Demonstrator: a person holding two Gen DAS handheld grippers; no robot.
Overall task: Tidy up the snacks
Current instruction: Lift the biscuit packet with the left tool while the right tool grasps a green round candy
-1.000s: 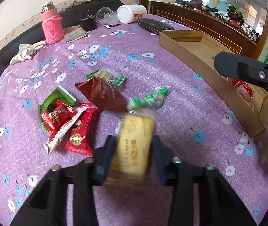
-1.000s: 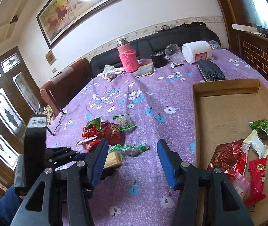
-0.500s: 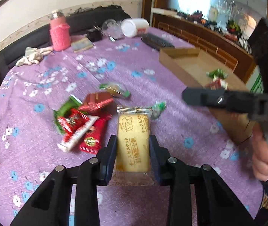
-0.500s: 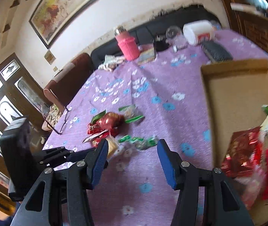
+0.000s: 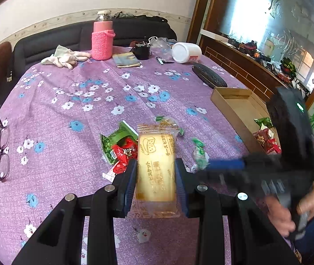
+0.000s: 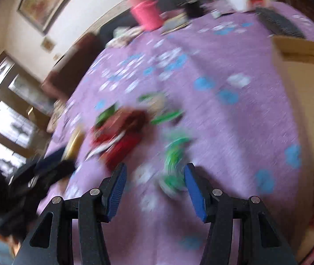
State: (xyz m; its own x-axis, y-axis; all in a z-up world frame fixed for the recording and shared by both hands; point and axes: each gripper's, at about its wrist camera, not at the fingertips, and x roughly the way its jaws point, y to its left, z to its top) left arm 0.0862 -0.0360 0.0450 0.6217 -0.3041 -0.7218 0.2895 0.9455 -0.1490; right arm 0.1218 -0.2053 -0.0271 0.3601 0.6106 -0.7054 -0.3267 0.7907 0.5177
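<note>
1. Your left hand-held gripper (image 5: 156, 176) is pinching a yellow cheese biscuit packet (image 5: 156, 167), with a blue pad pressed to each long side. The packet stands lengthwise between the fingers, lifted clear of the tabletop (image 5: 90, 114).
2. Your right hand-held gripper (image 6: 154, 185) has its fingers spread with nothing clamped between them. The right wrist view is badly blurred.
3. A green-and-white wrapped snack (image 6: 174, 165) lies on the purple flowered cloth in front of the right hand-held gripper, close to its right-side finger. Whether that finger touches it, you cannot tell through the blur.
4. In the left wrist view the same snack (image 5: 198, 152) lies just right of the held packet, with the right hand-held gripper's blue-padded finger reaching in near it.
5. The loose pile of red and green snack packets (image 5: 121, 148) sits on the tabletop behind and left of the biscuit packet. One more pale packet with green ends (image 5: 170, 123) lies just beyond its top edge.
6. The shallow cardboard box (image 5: 229, 106) stands at the right edge of the tabletop and holds red and green packets (image 5: 265, 134) at its near end.
7. Glasses (image 5: 2, 145) lie at the left edge. A pink bottle (image 5: 102, 39), white gloves (image 5: 66, 56), a white tub (image 5: 185, 52) on its side and a dark case (image 5: 208, 78) sit along the far side.
</note>
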